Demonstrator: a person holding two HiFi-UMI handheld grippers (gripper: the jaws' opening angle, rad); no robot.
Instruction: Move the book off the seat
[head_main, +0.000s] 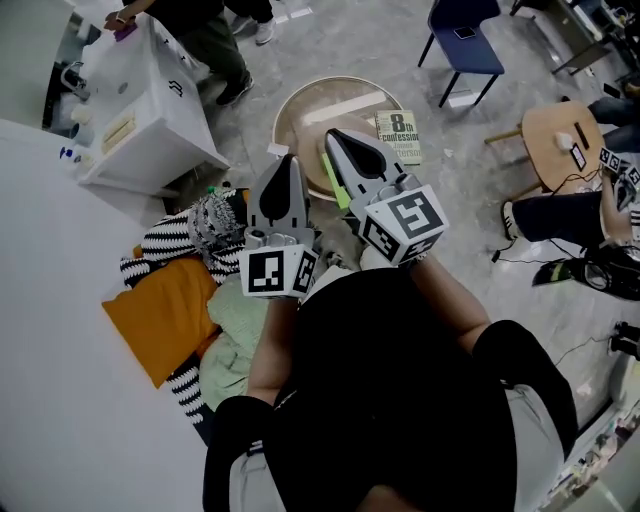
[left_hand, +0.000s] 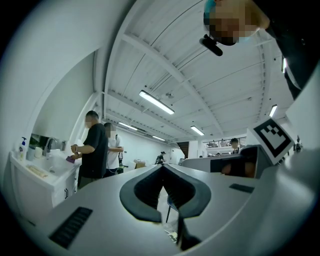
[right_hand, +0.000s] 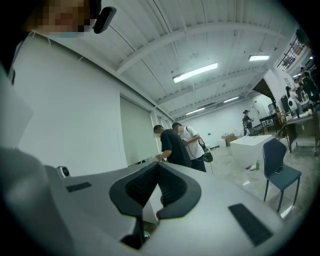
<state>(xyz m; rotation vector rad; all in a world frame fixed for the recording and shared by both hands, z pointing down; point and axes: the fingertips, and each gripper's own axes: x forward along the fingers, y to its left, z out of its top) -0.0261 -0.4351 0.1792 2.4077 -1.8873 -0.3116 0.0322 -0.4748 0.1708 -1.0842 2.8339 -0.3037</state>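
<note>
In the head view a round wooden seat (head_main: 320, 105) stands on the floor ahead of me. A book (head_main: 398, 136) with "8th confession" on its cover lies at the seat's right rim; I cannot tell whether it rests on the seat or on the floor beside it. Both grippers are held level, high above the seat, and touch neither. My left gripper (head_main: 290, 160) (left_hand: 162, 168) is shut with nothing between its jaws. My right gripper (head_main: 333, 134) (right_hand: 157, 164) is shut and empty too, its tips over the seat's middle as seen from above.
A pile of clothes (head_main: 165, 310), orange, striped and pale green, lies at lower left. A white sink cabinet (head_main: 140, 90) with a person at it stands upper left. A blue chair (head_main: 465, 40) and a small wooden stool (head_main: 560, 130) stand at right, beside a seated person (head_main: 565, 215).
</note>
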